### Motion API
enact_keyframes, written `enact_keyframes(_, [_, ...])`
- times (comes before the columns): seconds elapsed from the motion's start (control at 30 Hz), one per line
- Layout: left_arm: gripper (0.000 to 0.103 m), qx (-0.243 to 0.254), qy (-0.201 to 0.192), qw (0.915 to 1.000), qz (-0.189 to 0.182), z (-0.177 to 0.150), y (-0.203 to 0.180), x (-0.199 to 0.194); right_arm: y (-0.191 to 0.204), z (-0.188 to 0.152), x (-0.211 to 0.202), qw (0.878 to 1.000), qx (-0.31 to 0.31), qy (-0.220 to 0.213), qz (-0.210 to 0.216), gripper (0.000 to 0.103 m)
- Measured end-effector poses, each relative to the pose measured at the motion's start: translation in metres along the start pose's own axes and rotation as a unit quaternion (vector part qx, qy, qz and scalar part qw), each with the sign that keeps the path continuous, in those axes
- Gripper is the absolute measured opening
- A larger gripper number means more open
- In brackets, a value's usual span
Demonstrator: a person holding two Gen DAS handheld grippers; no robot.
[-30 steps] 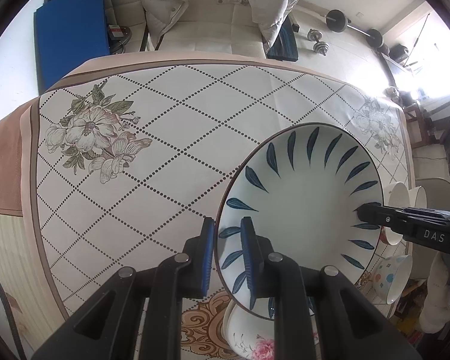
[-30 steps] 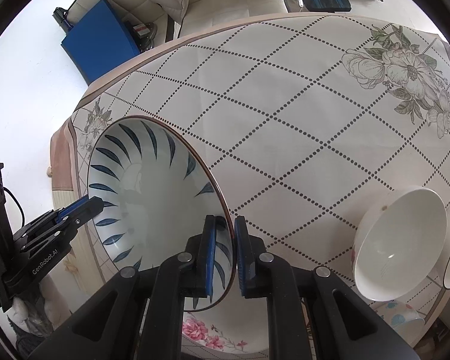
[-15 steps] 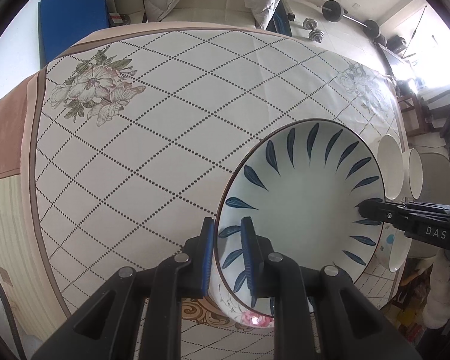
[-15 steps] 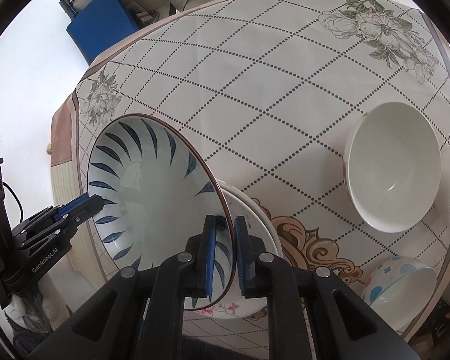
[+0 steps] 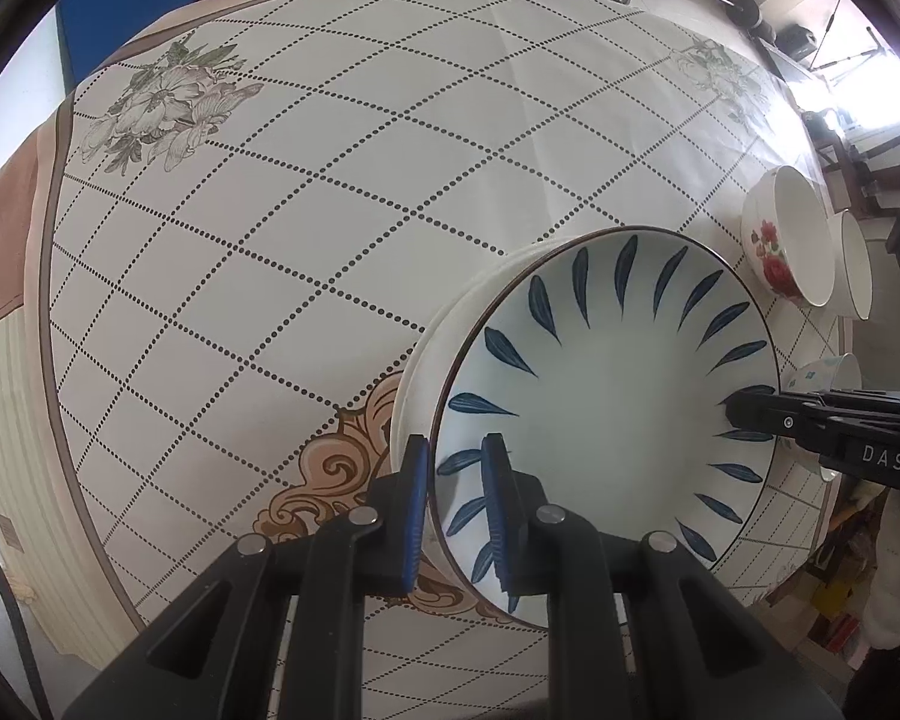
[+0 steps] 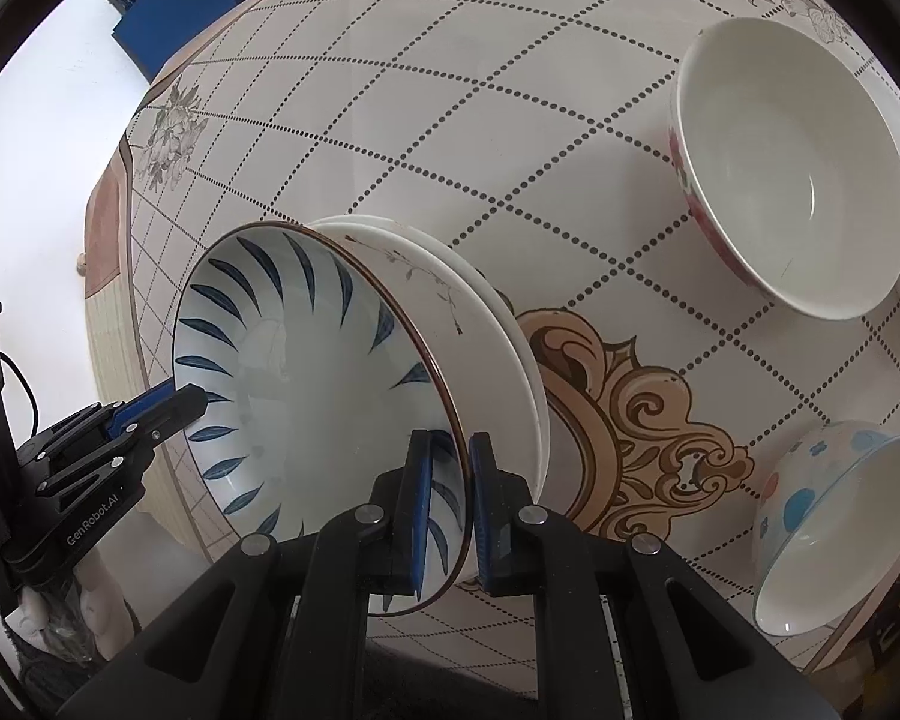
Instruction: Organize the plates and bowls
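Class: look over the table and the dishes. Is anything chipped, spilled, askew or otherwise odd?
Nothing stands out. The blue-leaf plate is gripped at opposite rims by the left tongs and right tongs, above the white plates. The rose bowl and dotted bowl look intact; no spills.

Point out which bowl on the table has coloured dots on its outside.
The small bowl at the table's near right corner: pale blue with blue and orange spots. The large white bowl beyond it bears red flowers instead.

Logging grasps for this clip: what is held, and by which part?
The blue-leaf plate, by its rim: left gripper and right gripper each clamp opposite edges.
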State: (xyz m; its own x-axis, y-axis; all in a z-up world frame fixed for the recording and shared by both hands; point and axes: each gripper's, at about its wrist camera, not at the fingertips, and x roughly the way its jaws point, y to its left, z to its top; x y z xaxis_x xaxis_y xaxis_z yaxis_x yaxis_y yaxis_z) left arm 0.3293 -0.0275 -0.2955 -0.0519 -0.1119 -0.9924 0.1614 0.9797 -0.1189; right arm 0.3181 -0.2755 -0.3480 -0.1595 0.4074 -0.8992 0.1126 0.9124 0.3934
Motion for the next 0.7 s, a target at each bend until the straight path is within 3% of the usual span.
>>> enact_keyframes(0.7, [0.015,0.018,0.042,0.9985,0.03,0.006,-0.013,0.046,-0.003,0.006,0.039,0.999,0.003,0.033,-0.016,0.015])
